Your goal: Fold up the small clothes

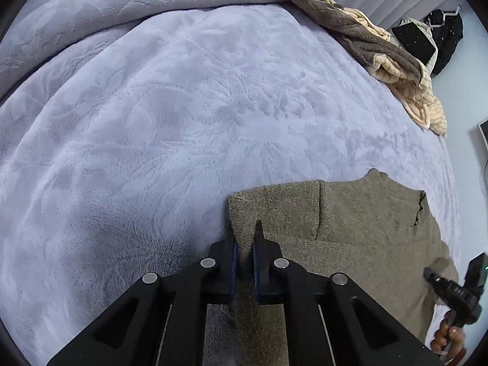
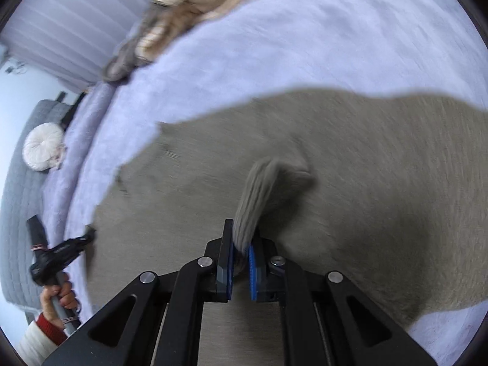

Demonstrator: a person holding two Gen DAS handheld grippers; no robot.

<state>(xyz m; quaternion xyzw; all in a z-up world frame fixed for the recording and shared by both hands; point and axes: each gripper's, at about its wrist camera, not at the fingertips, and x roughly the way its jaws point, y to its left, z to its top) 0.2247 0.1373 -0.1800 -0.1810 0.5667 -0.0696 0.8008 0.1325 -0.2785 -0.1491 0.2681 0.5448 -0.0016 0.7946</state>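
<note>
Only rightward: ribbed cuff [image 2: 256, 195] between gripper [image 2: 241, 244] pads.

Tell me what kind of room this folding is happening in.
Most likely a bedroom. The olive knit garment lies on a wide plush lavender blanket that looks like bedding, a round white cushion sits at one side, and dark clothes on a hanger hang by the wall.

Both wrist views steeply down, close

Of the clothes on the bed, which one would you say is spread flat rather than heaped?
The olive knit sweater nearest the grippers lies spread on the lilac blanket. The brown and cream pile at the bed's far edge is crumpled in a heap.
</note>
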